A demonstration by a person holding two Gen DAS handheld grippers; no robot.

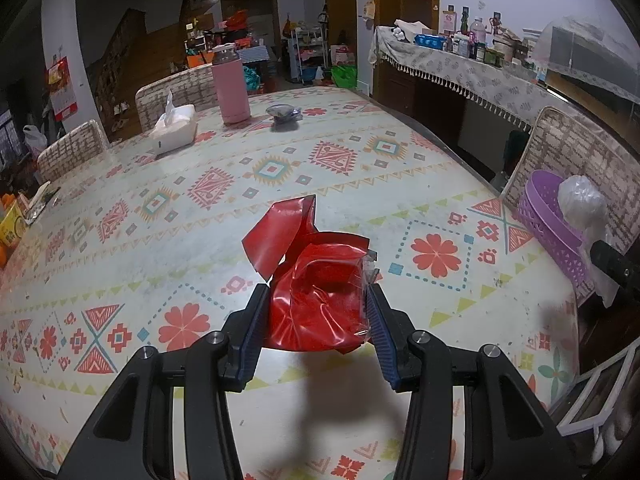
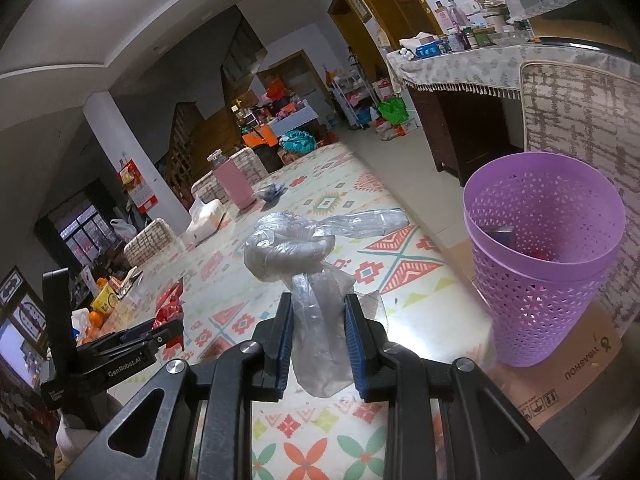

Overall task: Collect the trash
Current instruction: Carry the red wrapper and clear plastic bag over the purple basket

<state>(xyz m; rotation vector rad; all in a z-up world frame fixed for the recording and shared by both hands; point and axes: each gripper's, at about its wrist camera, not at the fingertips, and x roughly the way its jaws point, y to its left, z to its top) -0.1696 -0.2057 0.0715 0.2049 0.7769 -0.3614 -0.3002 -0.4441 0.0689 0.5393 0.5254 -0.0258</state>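
1. Trash in two pieces: a crumpled red wrapper (image 1: 316, 292) sits at the centre of the left wrist view, raised above the patterned table (image 1: 280, 168), and a knotted clear bag (image 2: 296, 256) fills the middle of the right wrist view.
2. Left gripper (image 1: 318, 300) is part-way closed, its blue pads pressing both sides of the wrapper.
3. Right gripper (image 2: 316, 320) is clenched narrowly on the bag's tail; the knot stands above the fingertips.
4. Purple basket (image 2: 544, 256) stands at the right of the right wrist view on a cardboard box (image 2: 568, 376), beside the table edge. Something dark lies inside it, too hidden to name.
5. In the left wrist view the basket is cut by the right edge, and the bag partly covers it.
6. Far back stand a pink bottle (image 1: 230, 84), a tissue pack (image 1: 174, 128) and a small crumpled item (image 1: 284, 113), hard to make out.
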